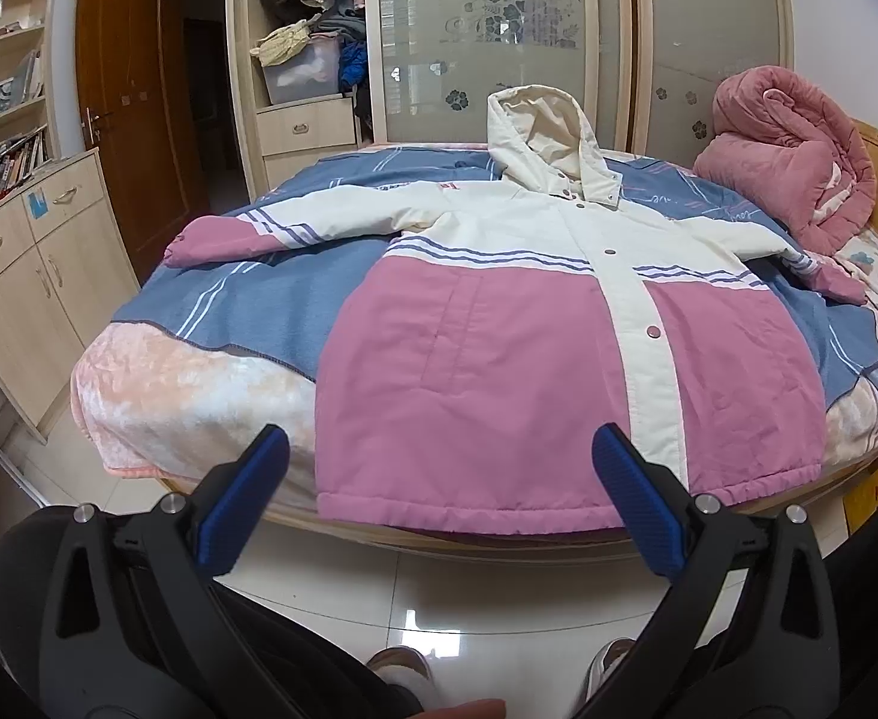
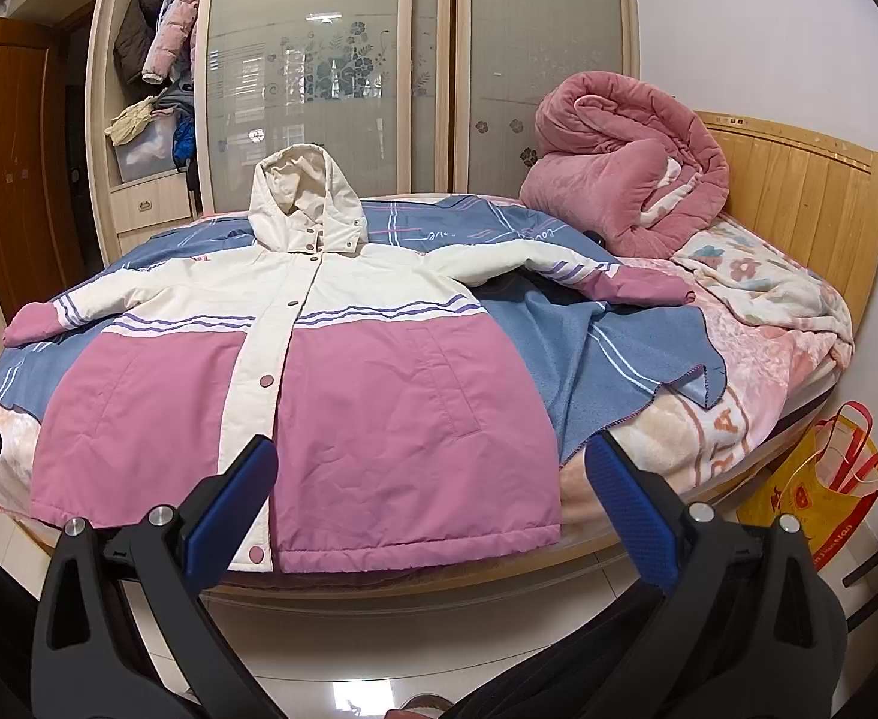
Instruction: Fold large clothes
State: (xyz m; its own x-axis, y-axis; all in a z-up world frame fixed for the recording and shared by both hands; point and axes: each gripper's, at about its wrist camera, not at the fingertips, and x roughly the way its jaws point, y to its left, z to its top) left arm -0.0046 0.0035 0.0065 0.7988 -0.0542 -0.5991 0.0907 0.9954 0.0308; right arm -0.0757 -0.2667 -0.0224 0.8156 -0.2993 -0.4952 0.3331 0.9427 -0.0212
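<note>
On the bed (image 1: 157, 383) I see the hooded jacket (image 1: 498, 347) lying flat, front up, snaps closed, both sleeves spread out, its pink hem at the near edge of the mattress. My left gripper (image 1: 439, 467) hangs above the floor in front of that hem, fingers wide apart, holding nothing and touching nothing. My right gripper (image 2: 433, 467) is the same: blue pads (image 2: 630, 503) far apart, empty, not touching the jacket.

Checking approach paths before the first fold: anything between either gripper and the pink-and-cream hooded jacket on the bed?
Nothing visible. Left gripper and right gripper are both open, just short of the pink-and-cream hooded jacket hem, only air between.
</note>
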